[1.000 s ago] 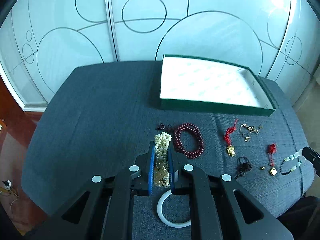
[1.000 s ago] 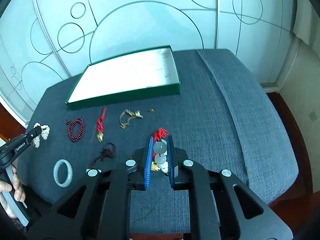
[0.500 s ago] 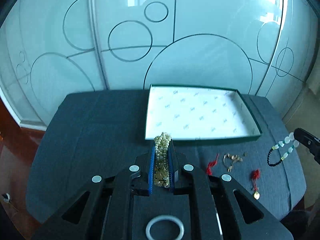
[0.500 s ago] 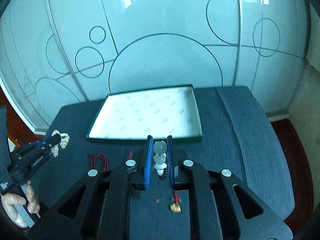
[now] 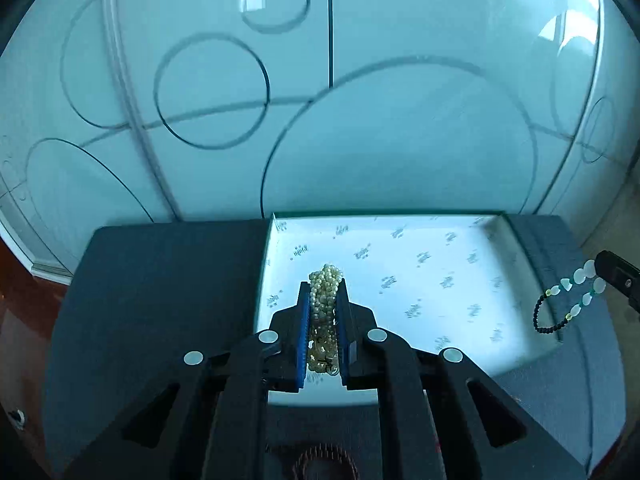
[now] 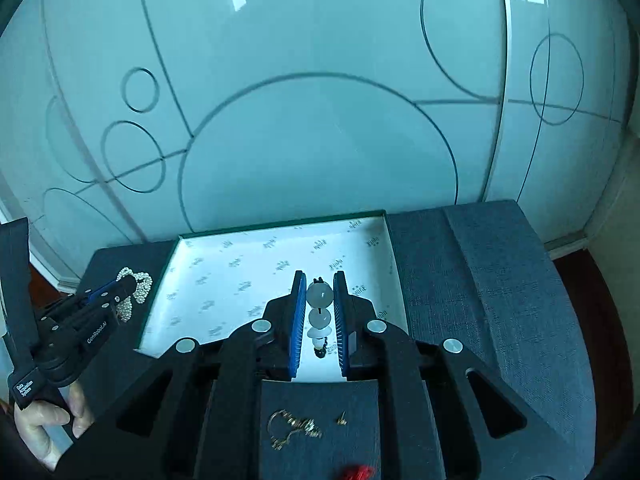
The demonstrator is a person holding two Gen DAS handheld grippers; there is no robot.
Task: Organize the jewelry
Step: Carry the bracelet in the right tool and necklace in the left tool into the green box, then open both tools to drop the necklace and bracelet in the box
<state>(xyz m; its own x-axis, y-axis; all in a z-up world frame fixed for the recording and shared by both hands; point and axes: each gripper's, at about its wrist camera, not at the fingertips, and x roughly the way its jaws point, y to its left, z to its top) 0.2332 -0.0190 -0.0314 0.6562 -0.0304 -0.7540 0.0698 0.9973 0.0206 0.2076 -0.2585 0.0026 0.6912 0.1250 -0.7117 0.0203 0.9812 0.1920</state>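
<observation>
Left gripper pinches the bunched pearl strand, long axis running along the fingers toward the far wall. Right gripper clamps the pale-stone bracelet, stones lined up the same way; its dark bead loop dangles. Both hang over the green-rimmed box. Gold chain and red tassel are partly cut off. A second ago both were over the cloth, short of the box.

Cool daylight, fisheye warp, slight blur
</observation>
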